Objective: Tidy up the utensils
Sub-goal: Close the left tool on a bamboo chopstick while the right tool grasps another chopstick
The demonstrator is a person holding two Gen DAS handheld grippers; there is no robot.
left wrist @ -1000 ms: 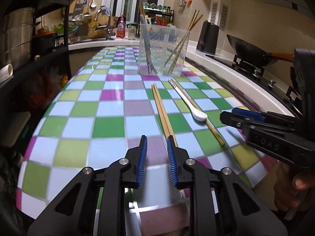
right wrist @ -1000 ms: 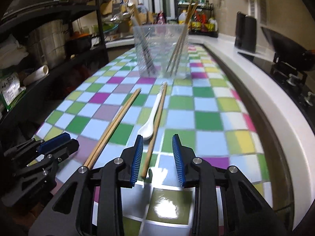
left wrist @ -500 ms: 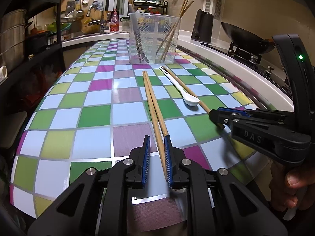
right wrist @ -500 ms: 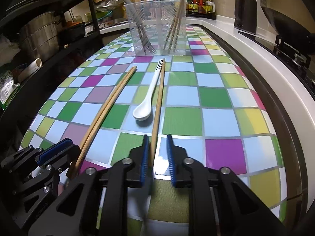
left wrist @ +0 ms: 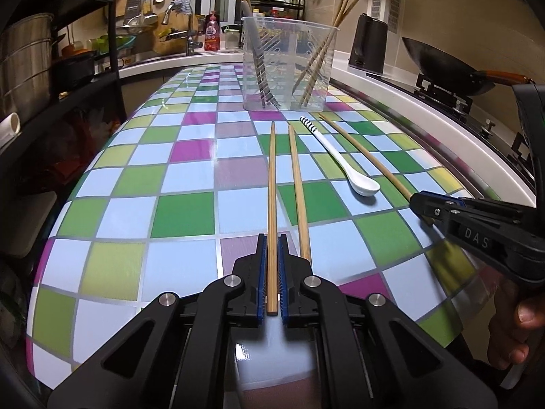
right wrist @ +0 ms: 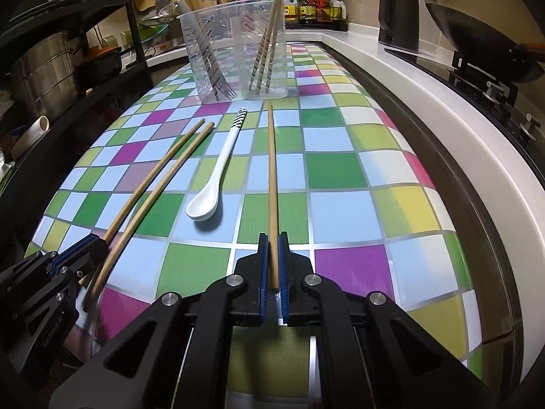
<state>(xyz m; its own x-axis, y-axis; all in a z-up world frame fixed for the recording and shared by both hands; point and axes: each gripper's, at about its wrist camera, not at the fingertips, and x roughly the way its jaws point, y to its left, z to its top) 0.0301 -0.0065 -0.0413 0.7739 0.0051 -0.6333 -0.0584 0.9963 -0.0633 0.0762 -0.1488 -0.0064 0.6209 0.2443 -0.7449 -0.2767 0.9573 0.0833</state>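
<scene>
Checkered worktop (left wrist: 177, 211) is carrying three loose chopsticks and a white spoon (left wrist: 344, 162) in front of a clear holder (left wrist: 289, 64). Left tool (left wrist: 271, 272) is pinching the near end of one chopstick (left wrist: 271, 184), its twin (left wrist: 298, 184) lying just beside, while the right tool (right wrist: 273, 266) is pinching a third (right wrist: 271, 170); both have just been closing. Sticks look light, stiff and slick, so end grips are risking swivel; the spoon looks fragile.

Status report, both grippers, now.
Left gripper shut on one chopstick; right gripper shut on another. Spoon, third chopstick still down. Holder path clear.
</scene>
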